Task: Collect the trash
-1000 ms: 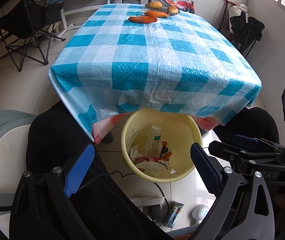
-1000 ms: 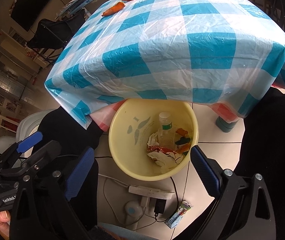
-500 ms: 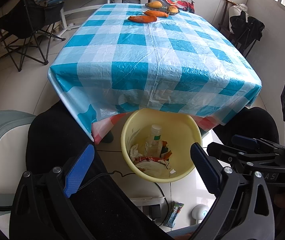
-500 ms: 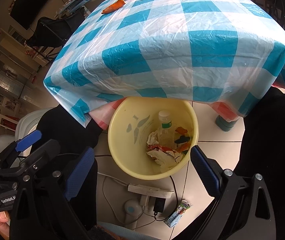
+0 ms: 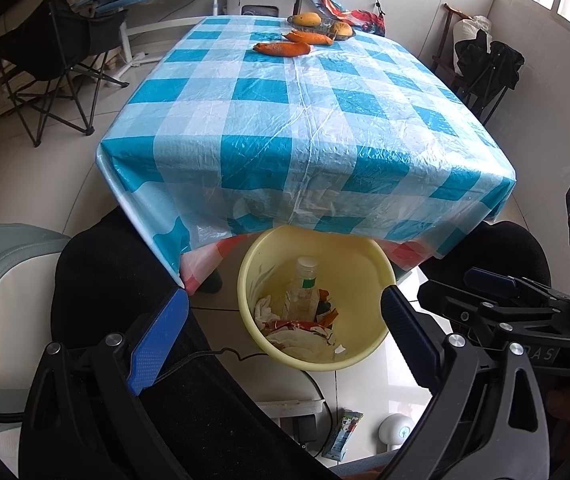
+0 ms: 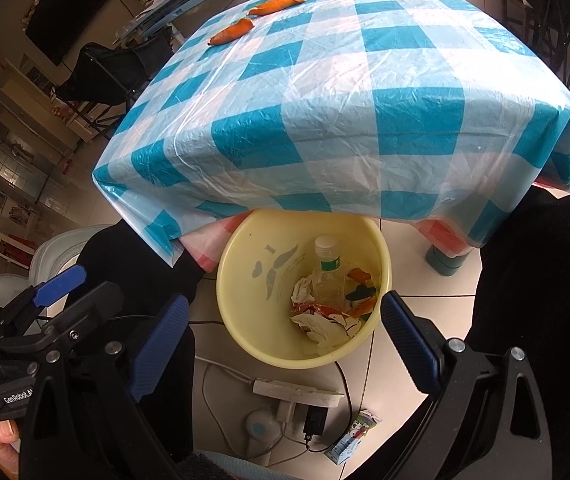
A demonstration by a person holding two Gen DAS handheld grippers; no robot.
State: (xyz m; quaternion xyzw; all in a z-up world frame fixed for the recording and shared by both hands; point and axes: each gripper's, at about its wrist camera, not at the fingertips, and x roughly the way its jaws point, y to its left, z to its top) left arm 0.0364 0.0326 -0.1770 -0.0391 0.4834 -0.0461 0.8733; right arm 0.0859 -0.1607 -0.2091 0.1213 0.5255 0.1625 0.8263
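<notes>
A yellow basin (image 5: 361, 264) (image 6: 245, 280) stands on the floor, half under the table's near edge. Inside lie a clear plastic bottle (image 5: 303, 288) (image 6: 327, 272), crumpled tissue (image 5: 265, 308) (image 6: 303, 290) and coloured wrappers (image 5: 305, 330) (image 6: 325, 320). My left gripper (image 5: 281, 328) hovers above the basin, open and empty. My right gripper (image 6: 283, 330) is beside it, also open and empty. A small wrapper (image 5: 343, 432) (image 6: 351, 436) lies on the floor tiles near me.
The table wears a blue-and-white checked plastic cloth (image 5: 305, 120) (image 6: 345, 100) with carrots (image 5: 283, 49) (image 6: 233, 32) and fruit at its far end. A person's dark-clothed knees (image 5: 117, 280) flank the basin. A power strip (image 6: 297, 392) and cables lie on the floor. Folding chairs (image 5: 57, 64) stand left.
Both grippers have barely shifted and stay open. The basin and its contents have not moved.
</notes>
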